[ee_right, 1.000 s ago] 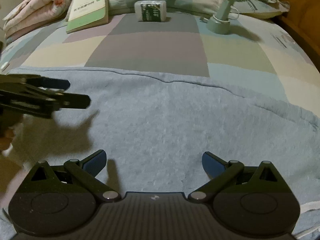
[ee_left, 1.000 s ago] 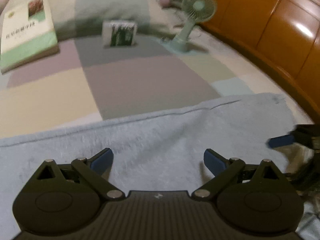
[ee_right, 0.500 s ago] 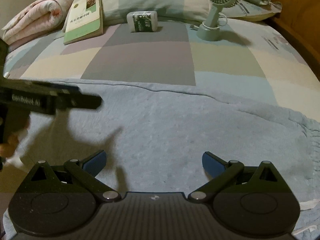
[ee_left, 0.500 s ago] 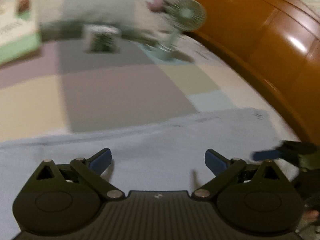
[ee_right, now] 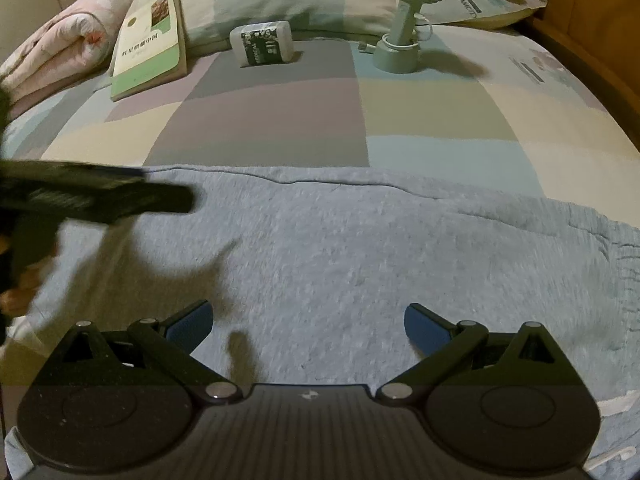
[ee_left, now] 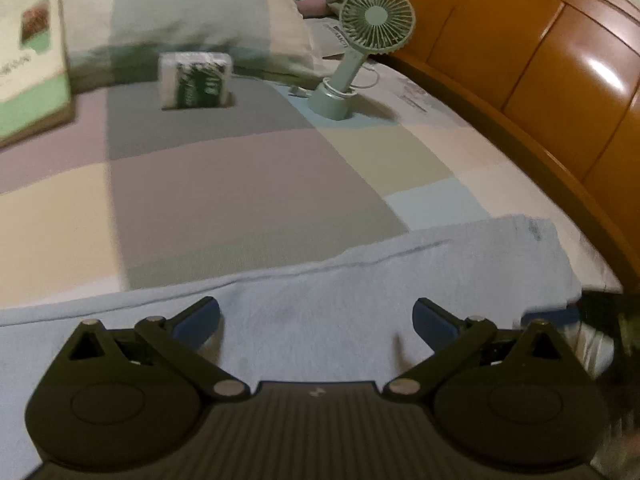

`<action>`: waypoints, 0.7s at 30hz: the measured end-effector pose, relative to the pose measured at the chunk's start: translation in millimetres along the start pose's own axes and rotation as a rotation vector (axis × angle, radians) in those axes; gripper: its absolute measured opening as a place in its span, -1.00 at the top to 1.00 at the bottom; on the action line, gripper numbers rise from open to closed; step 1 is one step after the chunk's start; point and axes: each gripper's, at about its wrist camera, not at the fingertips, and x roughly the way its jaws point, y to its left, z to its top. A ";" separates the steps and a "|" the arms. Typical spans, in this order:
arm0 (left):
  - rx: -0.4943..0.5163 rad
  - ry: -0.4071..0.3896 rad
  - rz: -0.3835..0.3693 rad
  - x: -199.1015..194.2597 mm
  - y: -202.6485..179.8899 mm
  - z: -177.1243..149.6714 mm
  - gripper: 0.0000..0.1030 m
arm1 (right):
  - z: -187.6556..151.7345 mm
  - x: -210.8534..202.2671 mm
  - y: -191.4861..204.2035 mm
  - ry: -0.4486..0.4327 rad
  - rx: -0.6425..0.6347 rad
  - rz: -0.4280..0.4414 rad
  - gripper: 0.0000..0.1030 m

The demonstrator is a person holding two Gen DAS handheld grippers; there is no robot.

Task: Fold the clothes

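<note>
A light blue fleecy garment (ee_left: 320,304) (ee_right: 360,248) lies spread flat across the near part of the bed. My left gripper (ee_left: 316,320) hovers over its upper middle, open, with nothing between its blue-padded fingers. My right gripper (ee_right: 306,322) hangs open above the garment's centre, also holding nothing. In the right wrist view the left gripper (ee_right: 100,196) shows side-on as a dark blurred bar at the left, above the cloth, with a hand behind it. One blue fingertip (ee_left: 548,316) of the right gripper peeks in at the left wrist view's right edge, near the garment's right corner.
On the patchwork bedsheet (ee_right: 260,120) beyond the garment stand a green desk fan (ee_right: 404,20), a tissue pack (ee_right: 266,44) and a green-and-white book (ee_right: 150,48) against the pillow. A pink rolled quilt (ee_right: 60,52) lies far left. A wooden headboard (ee_left: 560,80) curves along the right.
The left gripper has swung rightwards and forwards over the garment; in the right wrist view its dark bar reaches further in from the left. Both grippers stay open.
</note>
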 end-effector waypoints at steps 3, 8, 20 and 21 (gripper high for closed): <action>0.037 -0.003 0.067 -24.0 19.7 -20.3 -0.98 | 0.2 -0.9 2.4 -0.004 -0.002 0.004 -1.00; 0.082 -0.008 0.185 -55.5 58.4 -65.4 -0.98 | 0.4 2.8 8.1 -0.001 -0.015 0.012 -1.00; 0.022 -0.052 0.201 -99.3 106.6 -87.9 -0.98 | -1.2 9.6 18.6 0.011 -0.033 0.013 -1.00; -0.008 -0.074 0.214 -101.3 118.6 -79.7 -0.98 | -1.2 9.1 19.3 0.008 -0.034 0.014 -1.00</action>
